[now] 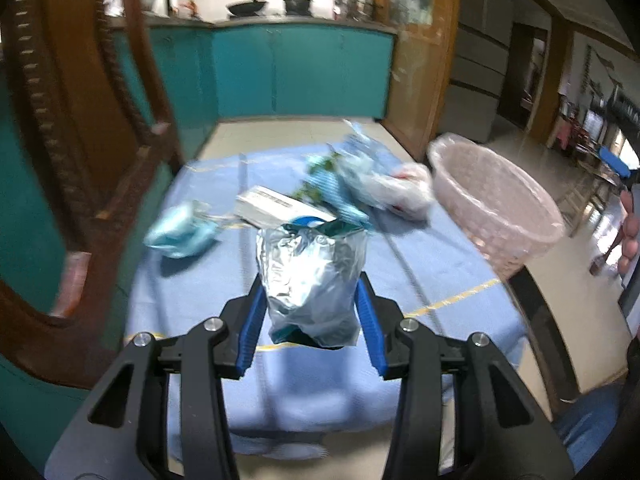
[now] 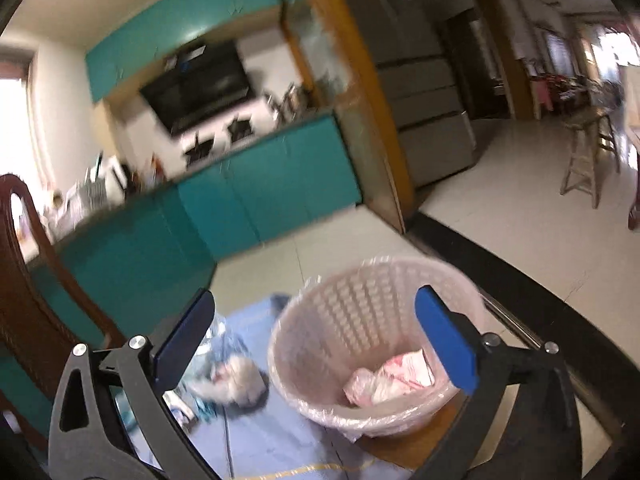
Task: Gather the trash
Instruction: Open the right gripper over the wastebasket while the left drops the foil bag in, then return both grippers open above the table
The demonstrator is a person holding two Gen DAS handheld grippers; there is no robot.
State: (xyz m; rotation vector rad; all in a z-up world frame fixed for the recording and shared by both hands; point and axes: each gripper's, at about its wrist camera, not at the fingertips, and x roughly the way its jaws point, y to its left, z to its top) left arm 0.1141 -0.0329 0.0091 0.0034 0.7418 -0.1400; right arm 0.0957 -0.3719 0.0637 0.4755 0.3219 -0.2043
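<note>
Inside lined basket (image 2: 372, 344): pink wrappers (image 2: 390, 380). Left tongs (image 1: 312, 300) clamp foil bag (image 1: 312, 280); right tongs (image 2: 316, 344) apart.

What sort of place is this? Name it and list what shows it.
Most likely a home kitchen and dining area: teal cabinets under a counter with dark pans, a range hood above, and a large refrigerator beside the doorway.

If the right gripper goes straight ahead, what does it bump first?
Probably the pink basket: the open right gripper points at it, with nothing between its fingers. Depth is hard to judge.
</note>
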